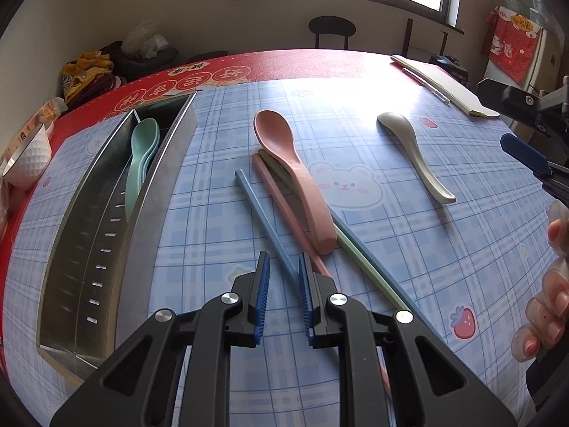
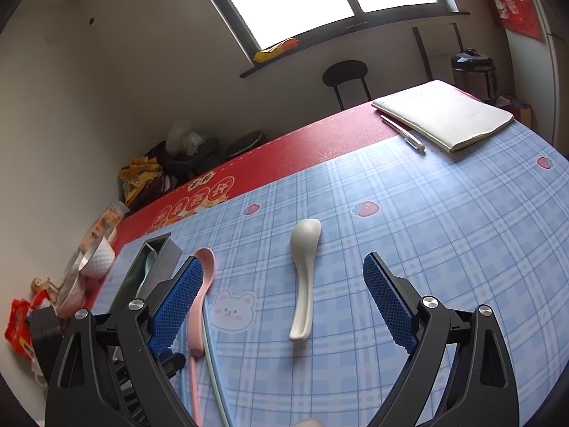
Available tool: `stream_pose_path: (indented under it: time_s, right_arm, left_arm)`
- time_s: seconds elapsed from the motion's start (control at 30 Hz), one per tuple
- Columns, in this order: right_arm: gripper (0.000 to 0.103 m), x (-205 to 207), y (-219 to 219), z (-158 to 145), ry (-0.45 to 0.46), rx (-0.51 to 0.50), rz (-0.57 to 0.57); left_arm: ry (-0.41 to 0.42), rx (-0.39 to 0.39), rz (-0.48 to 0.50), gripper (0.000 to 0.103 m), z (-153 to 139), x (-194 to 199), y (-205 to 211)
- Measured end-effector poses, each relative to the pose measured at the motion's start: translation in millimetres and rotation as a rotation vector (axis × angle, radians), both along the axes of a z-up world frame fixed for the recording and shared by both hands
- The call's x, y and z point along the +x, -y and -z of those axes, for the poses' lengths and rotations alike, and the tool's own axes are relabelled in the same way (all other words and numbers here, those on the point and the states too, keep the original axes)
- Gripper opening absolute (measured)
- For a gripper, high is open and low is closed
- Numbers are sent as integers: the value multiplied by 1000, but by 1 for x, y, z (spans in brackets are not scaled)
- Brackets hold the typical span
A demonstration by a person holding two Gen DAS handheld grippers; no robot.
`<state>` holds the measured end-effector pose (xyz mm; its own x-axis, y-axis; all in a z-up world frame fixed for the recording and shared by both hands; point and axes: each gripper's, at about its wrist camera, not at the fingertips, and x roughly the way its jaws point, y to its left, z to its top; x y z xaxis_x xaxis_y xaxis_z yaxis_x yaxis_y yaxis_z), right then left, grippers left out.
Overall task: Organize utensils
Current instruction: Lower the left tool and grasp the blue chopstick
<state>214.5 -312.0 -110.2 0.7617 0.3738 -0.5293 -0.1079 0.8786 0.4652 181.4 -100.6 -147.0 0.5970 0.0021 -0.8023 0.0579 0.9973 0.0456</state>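
Observation:
My left gripper (image 1: 284, 267) hovers low over the blue plaid cloth, jaws a narrow gap apart with only cloth showing between the pads. A blue chopstick (image 1: 263, 213) runs under its right finger, beside a pink chopstick (image 1: 281, 199) and a green chopstick (image 1: 366, 267). The pink spoon (image 1: 295, 174) lies across them. Mint-green spoons (image 1: 142, 156) rest in the metal trough (image 1: 81, 235) on the left. My right gripper (image 2: 281, 259) is wide open, and the white spoon (image 2: 304, 277) lies on the cloth between and ahead of its fingers.
A notebook (image 2: 448, 117) and pen (image 2: 402, 131) sit at the far right corner. A white bowl (image 1: 28, 156) and snack packets crowd the table's left edge. A person's gloved hand (image 1: 547, 291) shows at the right. A chair (image 2: 346, 78) stands beyond the table.

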Motion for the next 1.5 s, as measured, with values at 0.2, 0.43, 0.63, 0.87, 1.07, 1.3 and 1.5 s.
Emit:
stream_pose_path:
  time_s: [0.2,0.43,0.63,0.87,1.07,1.3,1.5]
  right_arm:
    - [89,1,1,1,-8,4,2]
    - [89,1,1,1,-7,10,-1]
    - [89,1,1,3,-13,10,0]
    - [89,2,2,4,-18,13,0]
    - [89,3,1,6,-17,18,-6]
    - [88,3,0,5,11,11,-17]
    - [71,8,0,9,-3,-26,-15]
  left_arm:
    - [-7,42,20,17,0,-3,2]
    - [-10,59,16,17,0,-2,-9]
    - [-9,79,27,16,3,3,0]
    - [8,34,33,15,5,9,-6]
    - [32,-18,37,8,5,4,-12]
    - [92,-111,1,6,-3,-3,-28]
    - [105,-193,19,6,-5,-4,-36]
